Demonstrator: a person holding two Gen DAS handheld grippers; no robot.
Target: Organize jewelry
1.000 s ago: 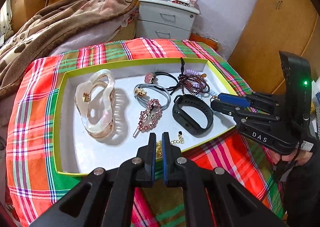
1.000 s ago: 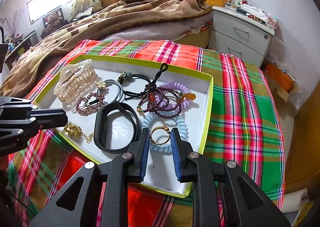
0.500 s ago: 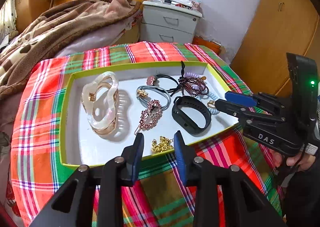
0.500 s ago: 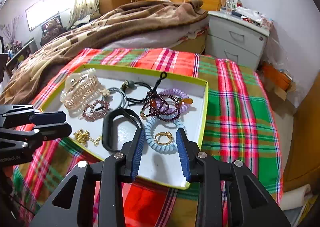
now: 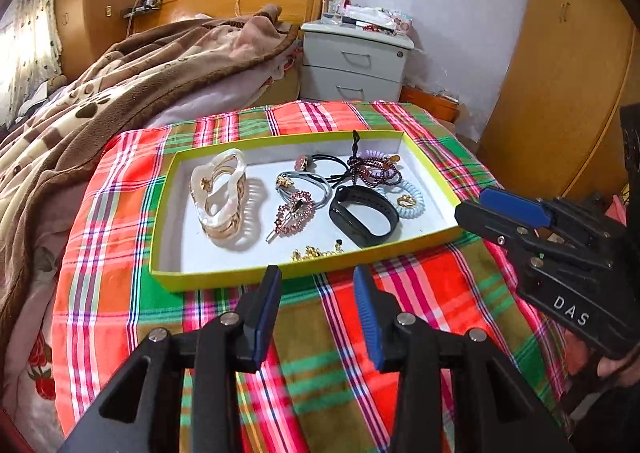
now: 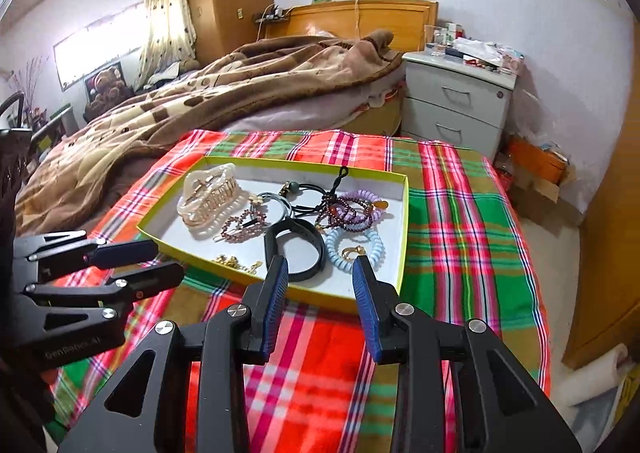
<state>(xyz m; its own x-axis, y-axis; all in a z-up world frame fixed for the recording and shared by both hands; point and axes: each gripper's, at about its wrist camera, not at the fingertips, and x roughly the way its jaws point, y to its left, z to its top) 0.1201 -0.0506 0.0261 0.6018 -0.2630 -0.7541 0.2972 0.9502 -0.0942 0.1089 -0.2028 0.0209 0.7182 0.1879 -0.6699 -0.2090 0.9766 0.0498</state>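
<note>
Jewelry lies in a shallow green-rimmed tray (image 5: 428, 169) on the plaid-covered desk (image 5: 120, 253): pale hair claw (image 5: 218, 197) at left, black wristband (image 5: 364, 215) beside a blue coil tie (image 6: 354, 247) holding a gold ring (image 6: 354, 252). Left tool (image 5: 316, 289) and right tool (image 6: 320, 277) hover short of the tray's near rim, both spread wide and holding nothing.

Gold chain (image 5: 316, 252) partly behind tray wall (image 5: 240, 272).

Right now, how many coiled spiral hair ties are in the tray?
2. A pale blue one near the right front with a gold ring on it, and a purple one behind it under the beads.
</note>
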